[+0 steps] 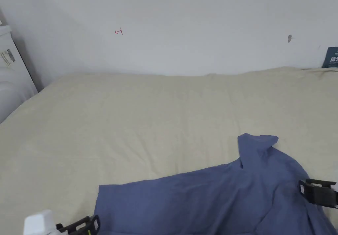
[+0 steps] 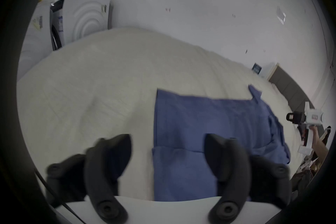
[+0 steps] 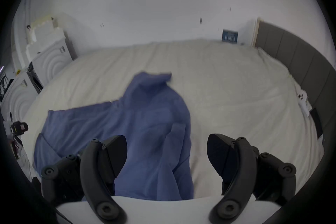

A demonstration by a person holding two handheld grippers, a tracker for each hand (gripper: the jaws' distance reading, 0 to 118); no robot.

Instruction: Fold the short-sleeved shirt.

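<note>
A blue shirt [image 1: 211,199] lies across the lower middle and lower right of the head view, on a cream bed cover [image 1: 148,120], its hem end toward the lower left and one sleeve [image 1: 257,145] pointing up toward the white wall [image 1: 171,24]. The left gripper [image 2: 168,148] sits at the bottom of its own view, jaws spread wide over the shirt's straight edge and holding nothing. The right gripper [image 3: 167,151] is at the bottom of its own view, jaws likewise spread, with crumpled blue cloth lying between them but not pinched. A white washing machine [image 2: 85,22] stands at the upper left of the left gripper view, and a grey headboard [image 3: 300,57] runs down the right edge of the right gripper view.
</note>
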